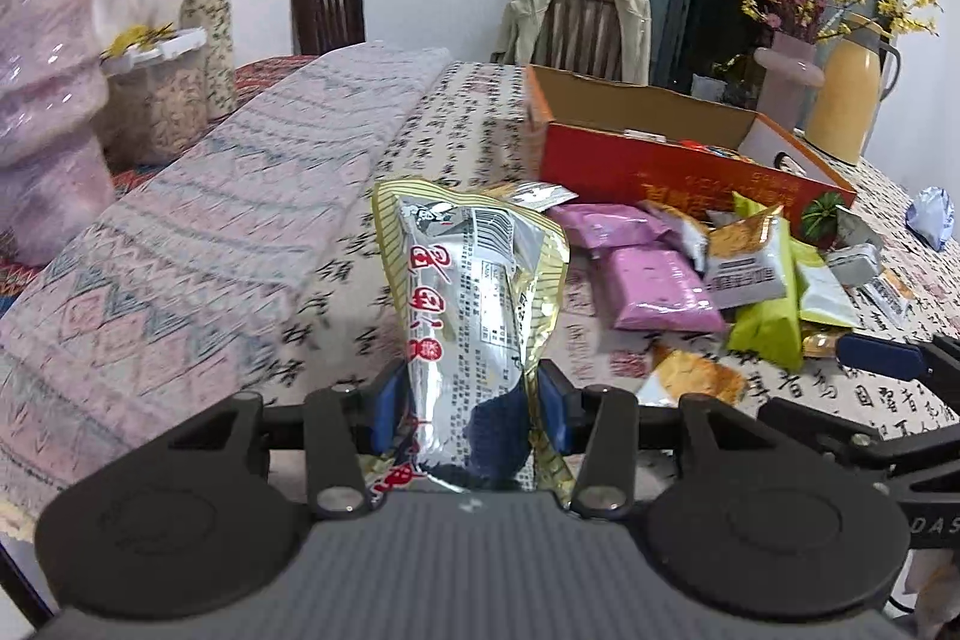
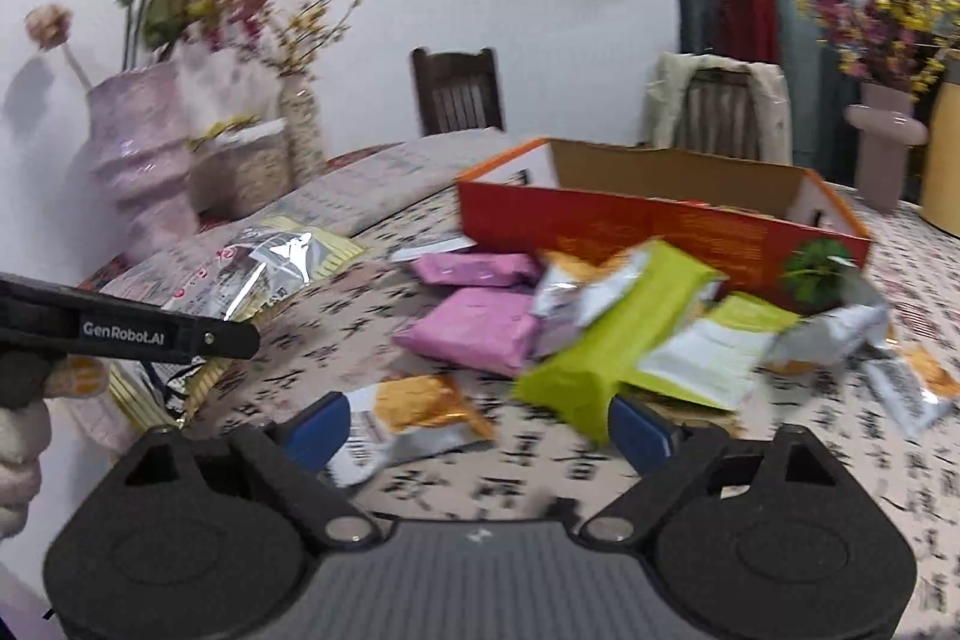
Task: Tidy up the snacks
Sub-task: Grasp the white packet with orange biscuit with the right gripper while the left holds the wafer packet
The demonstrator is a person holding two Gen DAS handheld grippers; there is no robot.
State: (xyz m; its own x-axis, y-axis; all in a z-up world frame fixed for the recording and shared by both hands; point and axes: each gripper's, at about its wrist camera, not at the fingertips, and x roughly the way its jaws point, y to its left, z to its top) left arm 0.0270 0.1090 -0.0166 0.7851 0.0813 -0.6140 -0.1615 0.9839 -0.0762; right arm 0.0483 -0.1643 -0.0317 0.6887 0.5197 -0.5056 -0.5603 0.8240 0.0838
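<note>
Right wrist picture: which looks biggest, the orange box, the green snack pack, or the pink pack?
1. orange box, clearly biggest.
2. green snack pack; it lies nearer the camera, so its lead over the pink one is unsure.
3. pink pack.

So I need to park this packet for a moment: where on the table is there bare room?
Bare cloth lies between the folded runner and the pink packets, left of the box. In front of the box the snack pile is crowded.

A home dining room: clothed table, wooden chairs, flower vases.
</note>
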